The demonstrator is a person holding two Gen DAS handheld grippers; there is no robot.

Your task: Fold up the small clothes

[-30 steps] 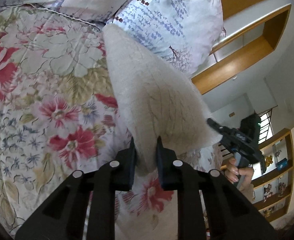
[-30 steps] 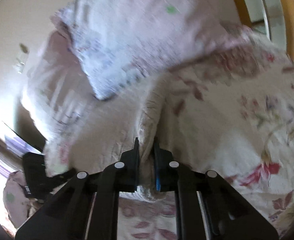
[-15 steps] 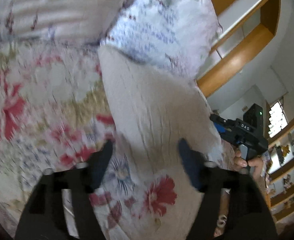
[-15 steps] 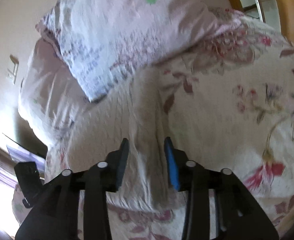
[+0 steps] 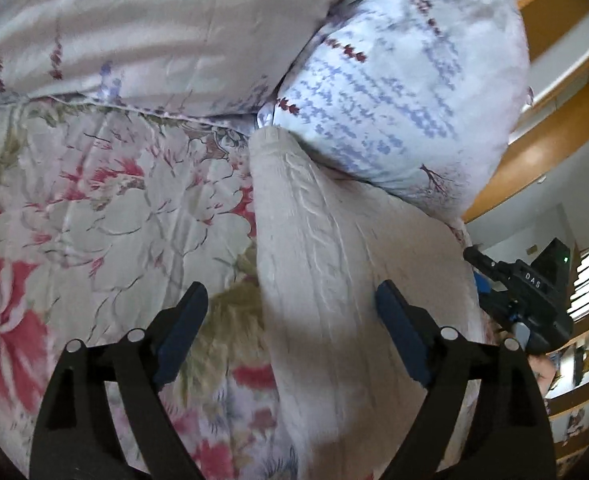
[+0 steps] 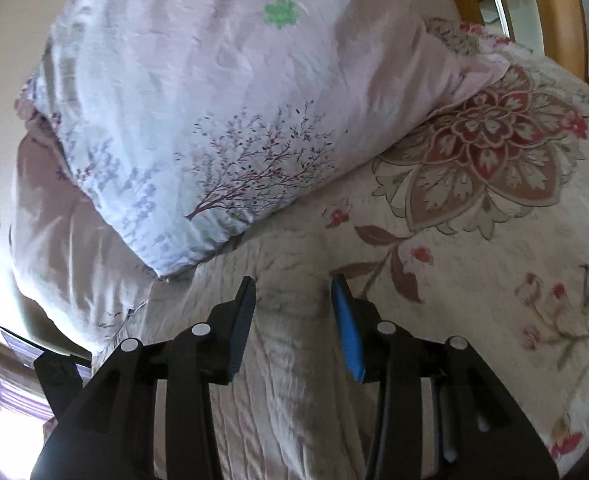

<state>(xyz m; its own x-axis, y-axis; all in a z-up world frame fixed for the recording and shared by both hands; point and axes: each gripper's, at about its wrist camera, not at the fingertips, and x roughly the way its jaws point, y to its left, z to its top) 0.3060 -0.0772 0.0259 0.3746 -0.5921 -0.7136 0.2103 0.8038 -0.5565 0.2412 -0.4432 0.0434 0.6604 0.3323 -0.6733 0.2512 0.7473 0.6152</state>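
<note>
Sweater [image 5: 326, 280], cream cable-knit, spread flat on floral bedspread [image 5: 106, 220], far end tucked against corner of blue-sprigged pillow [image 5: 406, 92]. Long pale strip running from pillow corner down past bottom of left wrist view, widening toward lower right. Second, pinker pillow [image 5: 146, 28] lying across top left, beside the blue one.

Left gripper [image 5: 290, 324] poised low over the knit, jaws spread wide, blue pads facing each other across the cloth. Left finger over bedspread just off the sweater's edge, right finger over its far side; nothing pinched between them. Whether fingertips touch the fabric, hard to tell.

Right gripper [image 6: 292, 320] likewise parted, though with a narrower gap, pointing toward pillow [image 6: 222, 120] along a raised ridge of sweater [image 6: 282, 360]. Blue pad [image 6: 348, 336] on the right finger plainly visible, dark pad on the left. Cloth lying loose in the gap, not squeezed. Bedspread [image 6: 494, 240] with large red medallion stretching off to the right.

From left wrist view, right gripper [image 5: 526, 296] also seen side-on at far right edge, black body with small green light, held level just past the sweater's right border, bit of hand [image 5: 542, 372] showing beneath. Wooden shelving [image 5: 554, 140] behind it, upper right.
</note>
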